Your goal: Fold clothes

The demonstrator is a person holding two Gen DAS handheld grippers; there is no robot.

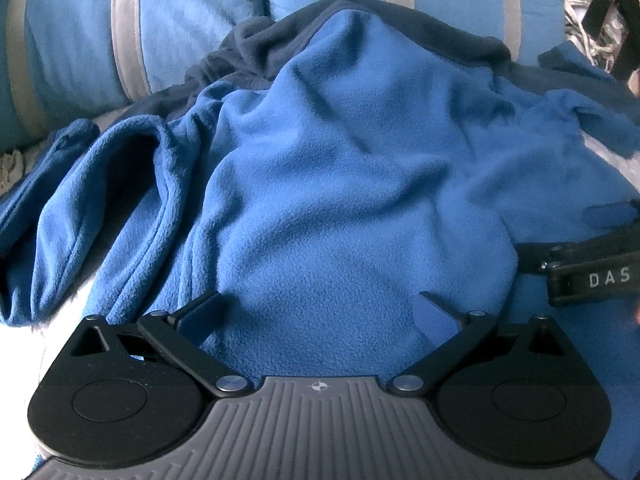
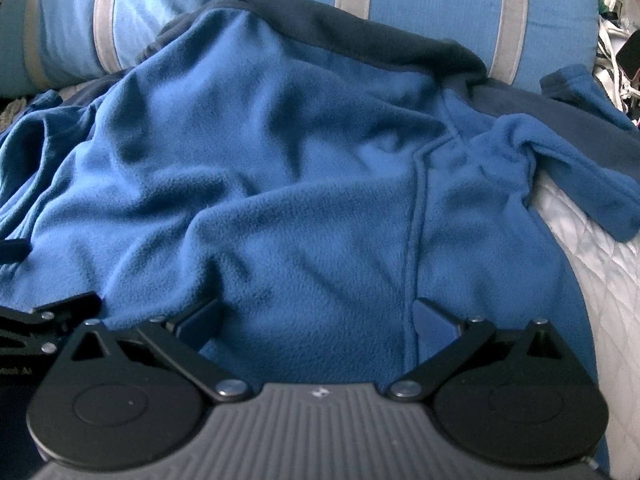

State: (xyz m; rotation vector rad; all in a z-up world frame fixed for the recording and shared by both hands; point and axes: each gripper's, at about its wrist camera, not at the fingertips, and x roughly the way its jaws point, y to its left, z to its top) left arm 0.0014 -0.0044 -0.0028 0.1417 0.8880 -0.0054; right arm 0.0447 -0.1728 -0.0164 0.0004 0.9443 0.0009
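A blue fleece jacket (image 1: 340, 168) with a dark navy collar lies spread and rumpled on a white quilted bed, seen in both views (image 2: 280, 184). One sleeve (image 1: 68, 208) trails off to the left, the other sleeve (image 2: 580, 176) to the right. My left gripper (image 1: 320, 306) stands wide open low over the jacket's near hem. My right gripper (image 2: 320, 310) is also wide open over the hem, beside a vertical seam (image 2: 412, 216). Nothing is between either pair of fingers. Each gripper shows at the edge of the other's view, the right gripper (image 1: 576, 268) and the left gripper (image 2: 44, 316).
Two light blue pillows with grey stripes (image 1: 100, 32) (image 2: 460, 8) stand behind the jacket. White quilted bedding (image 2: 600, 264) shows at the right. Clutter (image 1: 600, 12) sits past the pillow at the far right.
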